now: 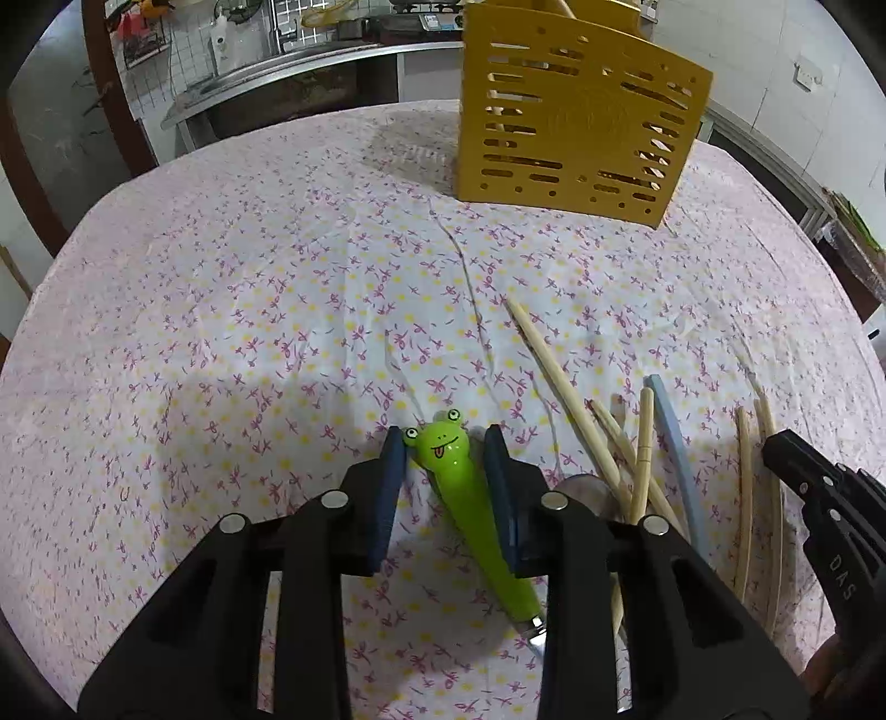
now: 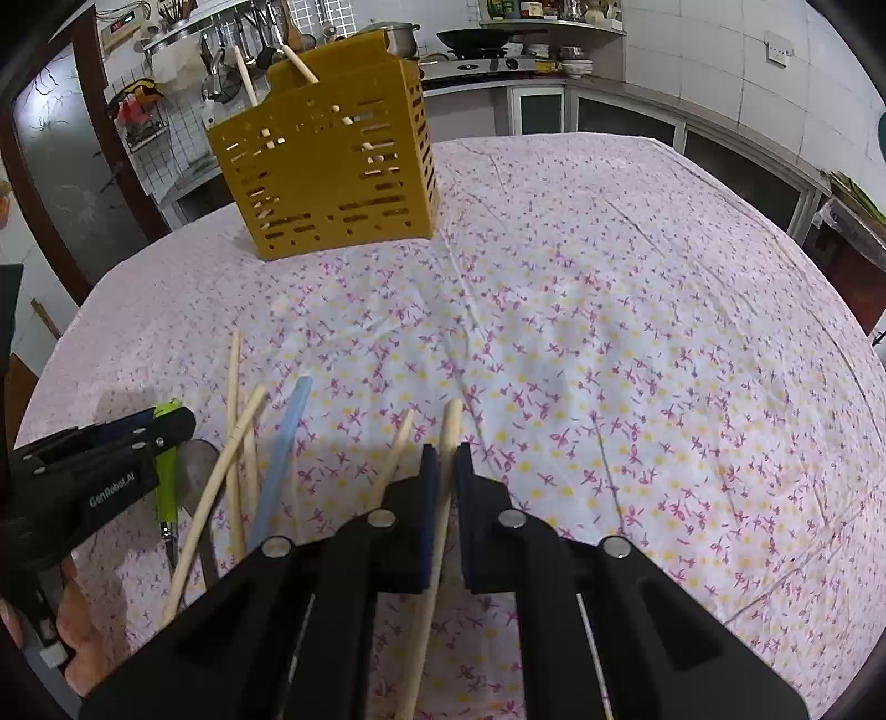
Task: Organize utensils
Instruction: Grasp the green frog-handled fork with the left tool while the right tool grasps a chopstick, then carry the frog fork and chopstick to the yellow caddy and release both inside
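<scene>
The holder [image 2: 332, 166] stands behind chopsticks [image 2: 235, 443] on the tablecloth [image 2: 609, 332], seemingly holding 2.

Behind the bench in its white cloth with pink flowers [image 2: 609, 310]: white tiled wall [image 2: 692, 61], stainless steel counter [image 1: 310, 61], black wok on a stove [image 2: 473, 37], hanging metal ladles [image 2: 221, 61], dark brown door frame [image 2: 39, 183].

A table in a floral cloth [image 2: 609, 288] bears a yellow slotted holder [image 2: 326, 183], loose chopsticks [image 1: 559, 376] and a frog-handled utensil [image 1: 470, 498].
</scene>
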`<state>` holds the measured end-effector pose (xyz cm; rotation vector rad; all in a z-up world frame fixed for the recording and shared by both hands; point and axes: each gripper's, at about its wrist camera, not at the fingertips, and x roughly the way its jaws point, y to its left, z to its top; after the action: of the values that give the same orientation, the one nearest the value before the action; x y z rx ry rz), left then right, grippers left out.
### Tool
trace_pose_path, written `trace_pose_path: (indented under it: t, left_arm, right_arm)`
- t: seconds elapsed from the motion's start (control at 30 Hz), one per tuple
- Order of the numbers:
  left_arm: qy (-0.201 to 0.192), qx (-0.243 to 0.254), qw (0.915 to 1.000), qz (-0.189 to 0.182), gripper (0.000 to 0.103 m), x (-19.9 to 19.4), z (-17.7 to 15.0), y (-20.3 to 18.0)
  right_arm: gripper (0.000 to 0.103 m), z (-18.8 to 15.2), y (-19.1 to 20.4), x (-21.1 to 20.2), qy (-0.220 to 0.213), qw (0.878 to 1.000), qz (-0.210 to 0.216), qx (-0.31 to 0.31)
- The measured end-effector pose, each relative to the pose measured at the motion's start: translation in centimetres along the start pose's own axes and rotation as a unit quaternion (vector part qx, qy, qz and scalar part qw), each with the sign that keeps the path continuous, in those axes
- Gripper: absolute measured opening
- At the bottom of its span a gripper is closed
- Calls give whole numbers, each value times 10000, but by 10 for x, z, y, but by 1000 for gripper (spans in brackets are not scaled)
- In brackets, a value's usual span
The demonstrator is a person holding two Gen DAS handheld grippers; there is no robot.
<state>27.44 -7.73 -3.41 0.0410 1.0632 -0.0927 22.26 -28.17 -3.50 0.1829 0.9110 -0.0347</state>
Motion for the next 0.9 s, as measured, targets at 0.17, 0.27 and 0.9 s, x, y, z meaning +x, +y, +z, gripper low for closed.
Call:
trace_pose_path:
  t: [0.17,0.27,0.9]
  left_arm:
    - [77,130,9999,-41,25,-2,1,2]
    - [154,295,9994,16,25,-1,1,-1]
    - [179,561,9978,306,24,0,-2,-15]
  right_arm:
    - [7,2,-2,-2,-15,10000,78,-15]
    - [7,3,-3,2,65,9999,93,-47]
    - [7,15,1,19,637,9979,-9,-63]
